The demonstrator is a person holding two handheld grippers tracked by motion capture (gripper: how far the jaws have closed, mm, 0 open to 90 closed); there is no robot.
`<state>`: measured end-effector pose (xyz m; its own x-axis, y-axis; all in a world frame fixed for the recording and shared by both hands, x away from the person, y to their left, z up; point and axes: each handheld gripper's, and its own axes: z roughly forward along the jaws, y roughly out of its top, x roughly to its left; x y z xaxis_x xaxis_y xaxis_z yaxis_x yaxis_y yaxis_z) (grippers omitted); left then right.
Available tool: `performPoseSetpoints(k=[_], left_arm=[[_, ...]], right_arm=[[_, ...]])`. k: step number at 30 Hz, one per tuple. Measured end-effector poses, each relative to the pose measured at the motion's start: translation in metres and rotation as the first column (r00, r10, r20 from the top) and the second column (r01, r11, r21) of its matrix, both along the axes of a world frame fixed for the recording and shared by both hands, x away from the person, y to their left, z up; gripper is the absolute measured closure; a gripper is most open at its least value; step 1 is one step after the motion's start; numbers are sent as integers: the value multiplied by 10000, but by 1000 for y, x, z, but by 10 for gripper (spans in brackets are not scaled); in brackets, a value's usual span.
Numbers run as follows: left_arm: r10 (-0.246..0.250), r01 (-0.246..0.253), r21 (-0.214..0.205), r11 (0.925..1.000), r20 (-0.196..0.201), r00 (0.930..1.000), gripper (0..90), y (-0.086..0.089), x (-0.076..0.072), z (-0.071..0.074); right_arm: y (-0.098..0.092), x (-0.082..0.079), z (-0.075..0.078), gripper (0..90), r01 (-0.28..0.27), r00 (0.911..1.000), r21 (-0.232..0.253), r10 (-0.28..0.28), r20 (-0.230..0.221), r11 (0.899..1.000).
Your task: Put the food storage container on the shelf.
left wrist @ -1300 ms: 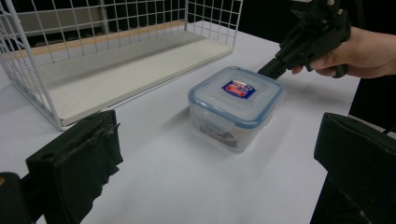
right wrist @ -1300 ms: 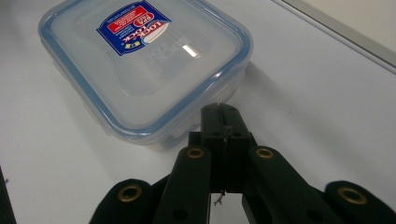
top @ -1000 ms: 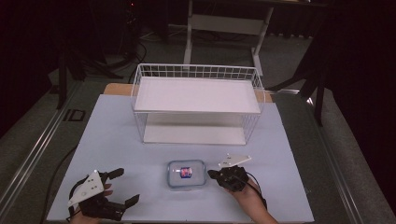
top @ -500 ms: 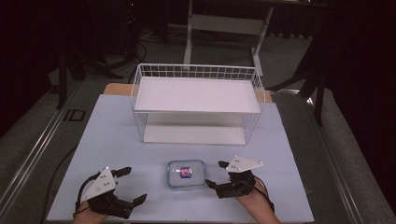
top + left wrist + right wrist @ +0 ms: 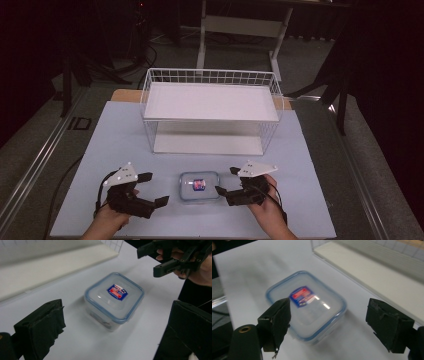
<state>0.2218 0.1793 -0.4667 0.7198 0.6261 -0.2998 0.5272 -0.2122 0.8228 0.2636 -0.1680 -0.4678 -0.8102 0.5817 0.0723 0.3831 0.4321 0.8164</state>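
A small clear plastic food box with a blue-rimmed snap lid and a red-and-blue label [image 5: 199, 186] sits closed on the pale table [image 5: 115, 130] between the two claws, just beside each and touched by neither; through its blurred walls I cannot tell what it holds. Beyond both claws stands a white wire-mesh basket rack with a flat white shelf [image 5: 210, 100], its shelf bare and a white base panel beneath it. The left gripper [image 5: 151, 189] and the right gripper [image 5: 227, 181] both have their jaws spread apart, pointing inward at the box.
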Motion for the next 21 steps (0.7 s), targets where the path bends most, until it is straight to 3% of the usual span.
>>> performPoseSetpoints(k=[4, 6, 9, 10, 14, 17, 20, 21], left_arm=[[34, -33, 3, 10000, -554, 9985, 14, -9, 12, -3], [110, -93, 171, 9998, -986, 9951, 14, -15, 18, -7], [246, -207, 276, 9994, -1511, 9882, 14, -22, 25, -16], [330, -276, 353, 9990, -1641, 9859, 14, -24, 28, -19], [535, -494, 247, 9985, -2114, 9759, 14, -29, 35, -30], [673, -690, 27, 9976, -2579, 9638, 14, -32, 42, -38], [618, -601, 149, 9981, -2887, 9554, 15, -37, 45, -44], [586, -603, 42, 9982, -3152, 9472, 15, -39, 46, -47]], right_arm=[[4, 6, -1, 142, 99, 9975, 291, -78, -709, 9995], [5, 10, -5, 122, 262, 9903, 588, -179, -1378, 9979], [9, 14, -11, 120, 921, 9822, 538, -818, -1692, 9943], [9, 15, -13, 111, 869, 9789, 626, -735, -1905, 9943], [11, 21, -21, 104, 903, 9546, 746, -650, -2909, 9931], [12, 24, -27, 132, 1069, 9411, 734, -771, -3292, 9916], [13, 26, -32, 133, 1183, 9276, 705, -849, -3637, 9905], [13, 27, -33, 136, 1242, 9217, 713, -885, -3776, 9897]])
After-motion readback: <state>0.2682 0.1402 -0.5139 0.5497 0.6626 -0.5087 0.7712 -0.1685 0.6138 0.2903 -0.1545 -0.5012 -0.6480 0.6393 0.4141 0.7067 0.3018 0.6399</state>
